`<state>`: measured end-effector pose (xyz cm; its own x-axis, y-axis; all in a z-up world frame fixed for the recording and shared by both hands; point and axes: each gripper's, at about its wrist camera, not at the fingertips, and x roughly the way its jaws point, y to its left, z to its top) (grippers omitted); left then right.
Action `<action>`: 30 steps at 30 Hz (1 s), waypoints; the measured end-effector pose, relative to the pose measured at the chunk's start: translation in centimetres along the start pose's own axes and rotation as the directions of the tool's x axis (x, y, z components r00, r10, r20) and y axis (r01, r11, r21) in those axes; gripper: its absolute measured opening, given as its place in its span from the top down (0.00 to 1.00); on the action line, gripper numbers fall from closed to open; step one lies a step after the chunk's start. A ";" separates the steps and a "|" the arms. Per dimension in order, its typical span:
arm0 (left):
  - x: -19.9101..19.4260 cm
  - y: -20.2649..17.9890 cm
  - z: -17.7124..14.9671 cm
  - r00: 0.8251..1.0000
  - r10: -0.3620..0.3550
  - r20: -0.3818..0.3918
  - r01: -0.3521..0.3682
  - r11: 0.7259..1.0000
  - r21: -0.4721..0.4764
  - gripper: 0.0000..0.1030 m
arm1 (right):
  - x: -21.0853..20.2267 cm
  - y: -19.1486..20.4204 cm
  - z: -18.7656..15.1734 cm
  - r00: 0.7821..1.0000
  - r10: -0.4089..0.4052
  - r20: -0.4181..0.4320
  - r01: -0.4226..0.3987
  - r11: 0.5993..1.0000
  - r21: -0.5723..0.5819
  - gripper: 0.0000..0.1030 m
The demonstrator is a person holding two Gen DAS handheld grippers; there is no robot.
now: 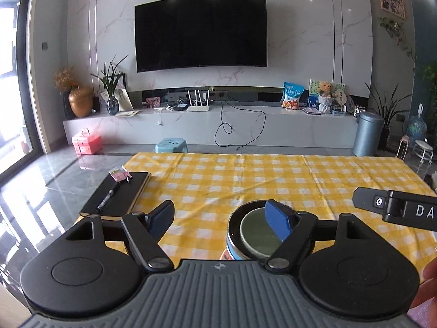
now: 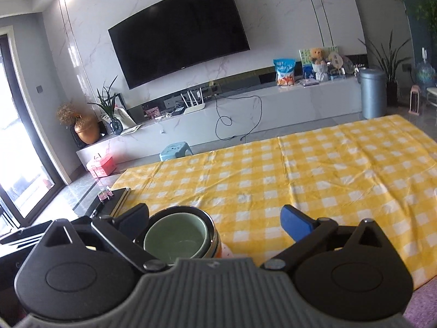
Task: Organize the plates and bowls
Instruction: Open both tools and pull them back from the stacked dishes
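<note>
A pale green bowl (image 1: pixel 255 235) sits nested inside a dark-rimmed bowl with a blue and orange outside (image 1: pixel 232 246) on the yellow checked tablecloth (image 1: pixel 245 180). My left gripper (image 1: pixel 221 218) is open and empty; its right finger stands over the bowls' rim. In the right wrist view the same green bowl (image 2: pixel 174 239) lies just right of the left finger. My right gripper (image 2: pixel 215 218) is open and empty. Part of the right gripper (image 1: pixel 396 207) shows at the right of the left wrist view.
A black notebook (image 1: pixel 117 196) with a pen lies at the cloth's left edge. The table's far edge faces a TV wall, a blue stool (image 1: pixel 172 145) and a grey bin (image 1: pixel 367 134). The cloth stretches right and far of the bowls.
</note>
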<state>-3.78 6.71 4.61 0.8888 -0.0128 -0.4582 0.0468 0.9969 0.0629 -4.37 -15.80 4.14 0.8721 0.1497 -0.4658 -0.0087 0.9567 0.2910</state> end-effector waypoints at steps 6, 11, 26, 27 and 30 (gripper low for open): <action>-1.3 -0.4 -1.7 0.998 0.060 0.006 -0.060 0.996 0.067 0.07 | -2.2 0.1 -1.4 0.999 -0.035 0.019 0.036 0.997 -0.070 0.02; -2.1 0.0 -3.8 0.998 0.055 -0.007 -0.055 0.998 0.003 0.07 | -4.0 0.5 -2.7 0.999 -0.040 0.033 0.043 0.994 -0.101 0.02; -2.4 -1.5 -8.2 0.994 0.081 -0.067 -0.080 0.997 0.017 0.06 | -5.9 0.3 -7.8 0.998 -0.050 -0.028 0.046 0.989 -0.141 0.02; -2.3 -1.4 -8.3 0.993 0.090 -0.078 -0.089 0.996 0.014 0.06 | -5.8 0.2 -7.9 0.998 -0.059 -0.038 0.054 0.990 -0.132 0.02; -2.2 -1.1 -8.6 0.992 0.088 -0.095 -0.088 0.996 -0.001 0.06 | -5.6 -0.3 -8.3 0.995 -0.084 -0.062 0.077 0.991 -0.105 0.02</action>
<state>-9.72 6.31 -2.03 0.8421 0.0822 -0.5329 -0.0322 0.9942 0.1025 -13.36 -14.80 -0.28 0.8378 0.0840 -0.5394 0.0071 0.9863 0.1645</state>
